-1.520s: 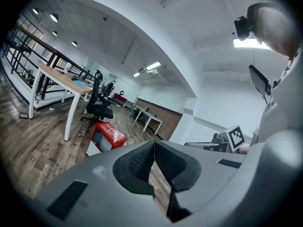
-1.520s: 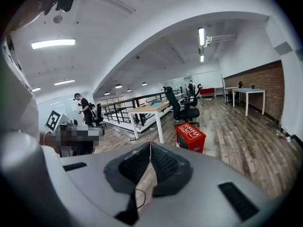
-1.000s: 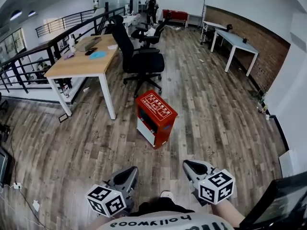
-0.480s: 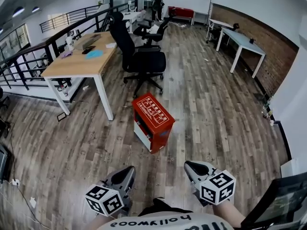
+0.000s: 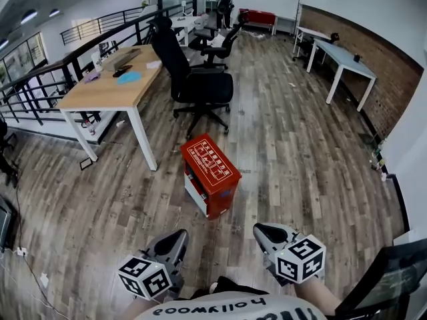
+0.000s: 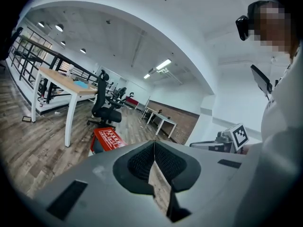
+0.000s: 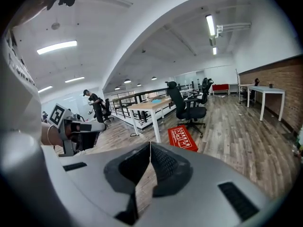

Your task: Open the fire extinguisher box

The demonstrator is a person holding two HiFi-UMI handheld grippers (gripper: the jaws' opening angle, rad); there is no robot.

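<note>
The red fire extinguisher box stands on the wood floor ahead of me, lid down, white print on its top. It also shows in the left gripper view as the red box and in the right gripper view as the red box. My left gripper and right gripper hang low in the head view, both well short of the box. Each one's jaws meet at the tips with nothing between them: left gripper, right gripper.
A wooden desk with white legs stands left of the box, a black office chair behind it. A black railing runs along the left. White tables line the brick wall at right. A person stands far off.
The box has come closer and sits lower in the head view; the whole scene has shifted toward me. Both grippers keep their places in the head view, jaws unchanged.
</note>
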